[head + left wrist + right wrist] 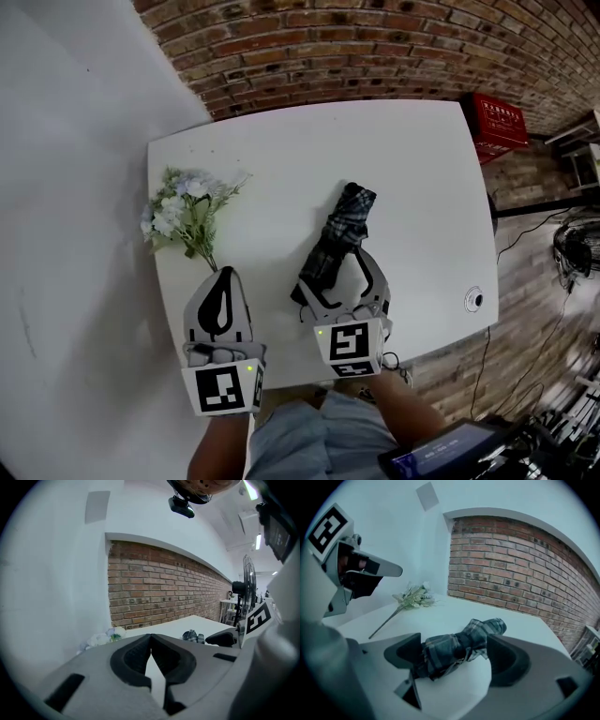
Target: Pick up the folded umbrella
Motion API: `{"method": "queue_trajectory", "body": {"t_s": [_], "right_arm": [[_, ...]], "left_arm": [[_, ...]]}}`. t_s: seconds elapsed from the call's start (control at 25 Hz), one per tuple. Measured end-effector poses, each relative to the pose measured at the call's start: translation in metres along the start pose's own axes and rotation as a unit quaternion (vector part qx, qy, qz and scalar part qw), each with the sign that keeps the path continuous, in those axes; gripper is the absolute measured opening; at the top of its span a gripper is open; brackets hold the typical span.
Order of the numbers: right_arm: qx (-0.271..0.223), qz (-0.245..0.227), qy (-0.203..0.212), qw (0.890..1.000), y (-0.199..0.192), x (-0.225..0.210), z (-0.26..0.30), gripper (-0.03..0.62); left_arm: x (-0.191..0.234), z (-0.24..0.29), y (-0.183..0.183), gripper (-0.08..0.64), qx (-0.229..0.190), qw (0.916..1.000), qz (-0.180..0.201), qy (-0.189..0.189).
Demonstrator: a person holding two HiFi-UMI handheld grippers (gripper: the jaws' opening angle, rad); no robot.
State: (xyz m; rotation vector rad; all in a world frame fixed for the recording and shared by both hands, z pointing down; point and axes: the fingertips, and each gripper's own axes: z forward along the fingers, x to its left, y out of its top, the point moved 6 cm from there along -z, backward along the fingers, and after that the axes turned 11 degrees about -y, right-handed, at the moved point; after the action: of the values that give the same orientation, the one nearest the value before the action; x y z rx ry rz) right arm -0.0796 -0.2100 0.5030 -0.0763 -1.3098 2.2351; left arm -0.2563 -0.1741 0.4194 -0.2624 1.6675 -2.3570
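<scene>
Head view: the folded umbrella [345, 225], in dark plaid cloth, lies on the white surface [412, 187] with its length running away from the person. The right tongs [342, 277] sit at the umbrella's near end, one jaw on each side of it. The left tongs [225, 277] are well to the left of the umbrella. A flower sprig [187, 211] lies further left of the umbrella.

Left gripper view: the left tongs [150, 638] have their jaws pressed together with nothing between them. The umbrella [193, 636] shows small, off to the right.

Right gripper view: the right tongs [459, 665] stand with jaws wide apart. The umbrella [454, 653] lies between them on the surface, its near end against the left jaw's pad and clear of the right jaw. The flower sprig [412, 599] lies beyond the umbrella, to its left.

The umbrella looks light. It is probably loose cloth over a stiff folded frame, so the fabric would squash and could slide under the pads. The best hold seems to be across the cinched middle of the umbrella, where the bundle is narrowest and firmest. A grip on the floppy cloth at its near end would be weaker.
</scene>
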Motion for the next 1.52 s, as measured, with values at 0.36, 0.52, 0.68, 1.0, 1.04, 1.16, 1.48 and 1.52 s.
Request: {"method": "queue_trajectory", "body": {"t_s": [0.36,0.52,0.68,1.0,1.04,1.16,1.48,1.52], "right_arm": [[0.015,0.005,-0.024,1.0,-0.024,-0.033,-0.025,0.44],[0.022,0.014,-0.036,0.999,-0.036,-0.049,-0.034,0.44],[0.037,0.013,-0.05,0.998,-0.044,-0.066,-0.043,0.447],[0.045,0.014,-0.055,0.997,-0.05,-0.078,-0.053,0.448],[0.044,0.013,-0.051,0.998,-0.049,-0.076,-0.053,0.449],[0.036,0.019,-0.04,0.998,-0.043,-0.072,-0.051,0.451],[0.034,0.04,-0.025,0.998,-0.028,-0.061,-0.03,0.451],[0.037,0.041,-0.023,0.998,-0.027,-0.059,-0.025,0.451]], "left_arm": [[-0.042,0.018,0.009,0.006,-0.007,0.9989,0.012,-0.045],[-0.061,0.028,0.012,0.006,-0.01,0.9976,0.018,-0.066],[-0.08,0.034,0.016,0.006,-0.014,0.9963,0.021,-0.082],[-0.095,0.033,0.022,0.006,-0.019,0.9956,0.025,-0.089],[-0.095,0.032,0.023,0.006,-0.02,0.9956,0.025,-0.088],[-0.091,0.03,0.024,0.006,-0.021,0.996,0.025,-0.083],[-0.064,0.027,0.026,0.006,-0.023,0.9976,0.02,-0.062],[-0.059,0.028,0.025,0.006,-0.022,0.9978,0.019,-0.06]]}}
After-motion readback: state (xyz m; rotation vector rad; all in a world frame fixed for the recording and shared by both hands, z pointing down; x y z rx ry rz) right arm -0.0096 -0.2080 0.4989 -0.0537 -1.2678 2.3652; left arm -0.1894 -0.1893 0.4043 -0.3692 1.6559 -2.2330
